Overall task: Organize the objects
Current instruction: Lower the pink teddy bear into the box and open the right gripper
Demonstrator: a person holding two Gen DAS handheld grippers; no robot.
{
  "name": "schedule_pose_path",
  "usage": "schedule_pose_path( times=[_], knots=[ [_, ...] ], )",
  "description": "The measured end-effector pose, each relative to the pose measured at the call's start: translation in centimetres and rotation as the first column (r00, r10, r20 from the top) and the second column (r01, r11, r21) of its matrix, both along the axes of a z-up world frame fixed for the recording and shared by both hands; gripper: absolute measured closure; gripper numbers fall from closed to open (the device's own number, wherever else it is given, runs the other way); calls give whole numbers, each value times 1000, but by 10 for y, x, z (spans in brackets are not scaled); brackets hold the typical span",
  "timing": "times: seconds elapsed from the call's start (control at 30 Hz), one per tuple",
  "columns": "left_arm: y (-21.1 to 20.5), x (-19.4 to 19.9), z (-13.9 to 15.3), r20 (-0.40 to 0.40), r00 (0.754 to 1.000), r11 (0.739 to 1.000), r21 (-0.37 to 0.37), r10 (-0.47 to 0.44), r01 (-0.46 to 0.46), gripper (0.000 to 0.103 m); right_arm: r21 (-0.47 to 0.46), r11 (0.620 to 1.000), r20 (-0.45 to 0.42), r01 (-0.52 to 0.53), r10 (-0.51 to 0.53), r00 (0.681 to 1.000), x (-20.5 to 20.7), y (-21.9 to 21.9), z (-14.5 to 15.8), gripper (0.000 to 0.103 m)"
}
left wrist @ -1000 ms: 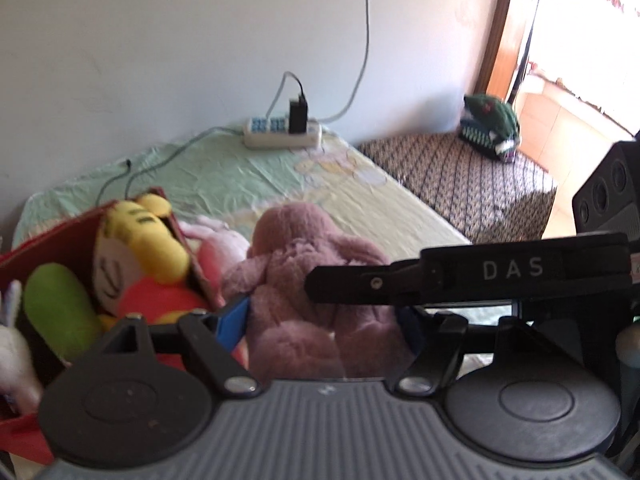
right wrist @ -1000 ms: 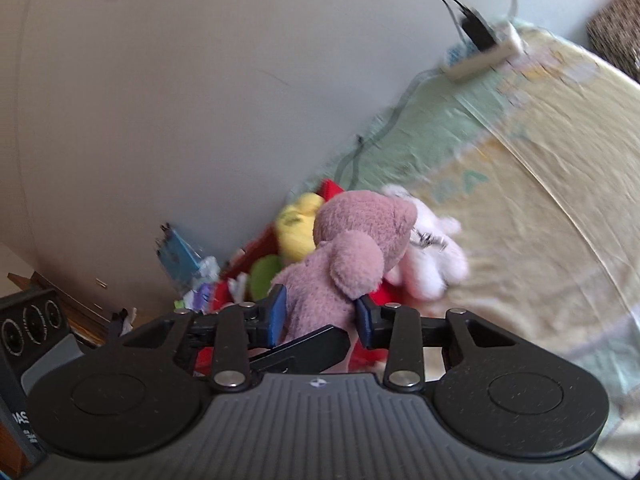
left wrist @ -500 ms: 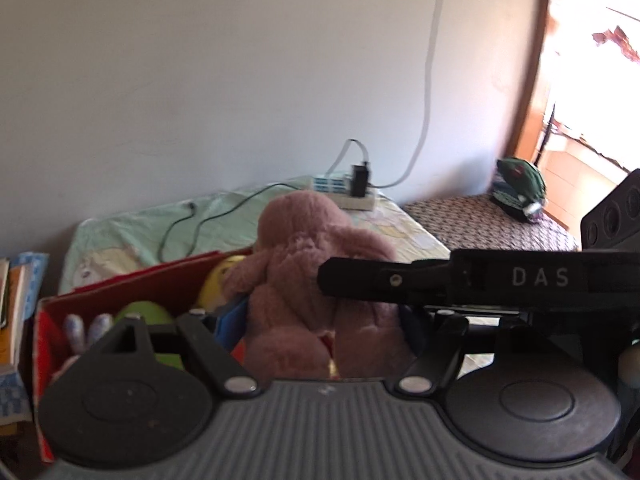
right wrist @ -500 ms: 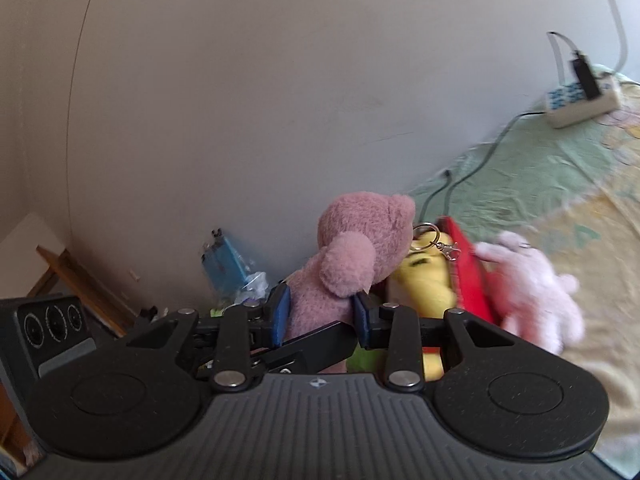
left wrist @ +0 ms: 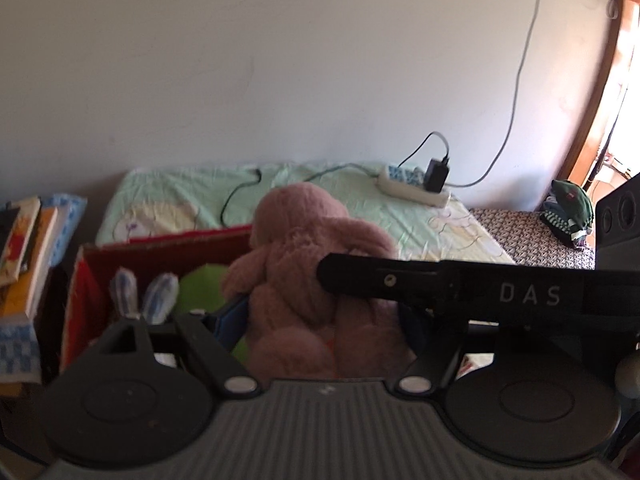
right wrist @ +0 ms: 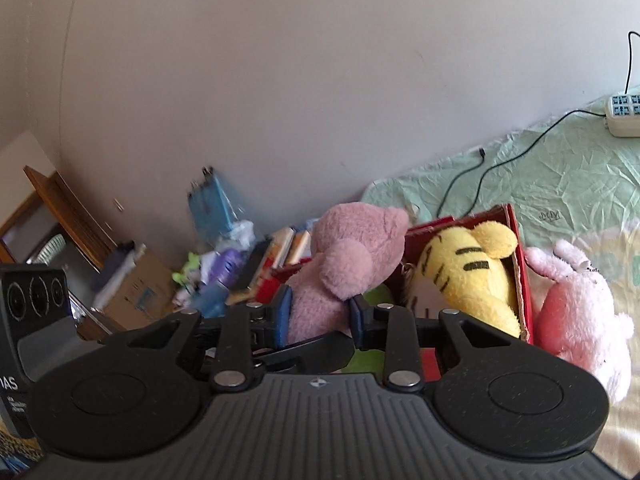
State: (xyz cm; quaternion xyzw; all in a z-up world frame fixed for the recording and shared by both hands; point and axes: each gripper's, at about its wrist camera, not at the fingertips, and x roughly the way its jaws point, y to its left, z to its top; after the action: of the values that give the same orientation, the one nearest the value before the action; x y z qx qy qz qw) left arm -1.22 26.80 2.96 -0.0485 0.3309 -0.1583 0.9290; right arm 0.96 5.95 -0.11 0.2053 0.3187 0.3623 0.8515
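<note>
A mauve plush bear (left wrist: 304, 280) is held by both grippers at once above a red box (left wrist: 168, 248). My left gripper (left wrist: 320, 320) is shut on the bear's lower body. My right gripper (right wrist: 320, 312) is shut on the bear (right wrist: 344, 264) from the side; its finger (left wrist: 440, 284) crosses the left wrist view. The red box (right wrist: 516, 240) holds a yellow striped plush (right wrist: 468, 276), a green plush (left wrist: 204, 284) and a white rabbit's ears (left wrist: 144, 296). A pink plush (right wrist: 580, 312) lies on the bed just right of the box.
The bed (left wrist: 320, 196) has a pale green sheet, with a power strip (left wrist: 412, 188) and cables near the wall. Books (left wrist: 28, 248) are stacked left of the box. A cardboard box and clutter (right wrist: 200, 280) stand on the floor. A green cap (left wrist: 568, 208) lies on a patterned mattress at right.
Both grippers carried the mauve bear left, from the bed beside the box to above the box. The pink plush stayed on the bed.
</note>
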Motion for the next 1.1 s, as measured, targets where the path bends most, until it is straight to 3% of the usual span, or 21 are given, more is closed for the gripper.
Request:
schedule_pose_path(
  times=[0.2, 0.43, 0.53, 0.73, 0.93, 1.1],
  knots=[
    [-6, 15, -27, -96, 995, 1000, -1, -31, 31, 30, -41, 999, -44, 18, -20, 999, 10, 2, -16, 75],
    [-21, 21, -39, -104, 994, 996, 73, -42, 49, 25, -30, 997, -98, 67, -69, 993, 20, -3, -30, 73],
    [-24, 28, -44, -126, 991, 996, 66, -50, 59, 22, 6, 996, -116, 84, -83, 990, 22, -8, -36, 76],
    [-16, 34, -51, -189, 980, 998, -10, -58, 57, 17, -5, 996, -135, 88, -88, 987, 18, -8, -32, 75],
    [-21, 25, -51, -179, 982, 997, 31, -62, 69, 15, -15, 994, -153, 112, -113, 982, 8, -16, -26, 74],
    [-17, 22, -49, -189, 980, 998, 21, -62, 67, 15, -21, 991, -153, 133, -134, 979, 5, -22, -24, 75]
  ],
)
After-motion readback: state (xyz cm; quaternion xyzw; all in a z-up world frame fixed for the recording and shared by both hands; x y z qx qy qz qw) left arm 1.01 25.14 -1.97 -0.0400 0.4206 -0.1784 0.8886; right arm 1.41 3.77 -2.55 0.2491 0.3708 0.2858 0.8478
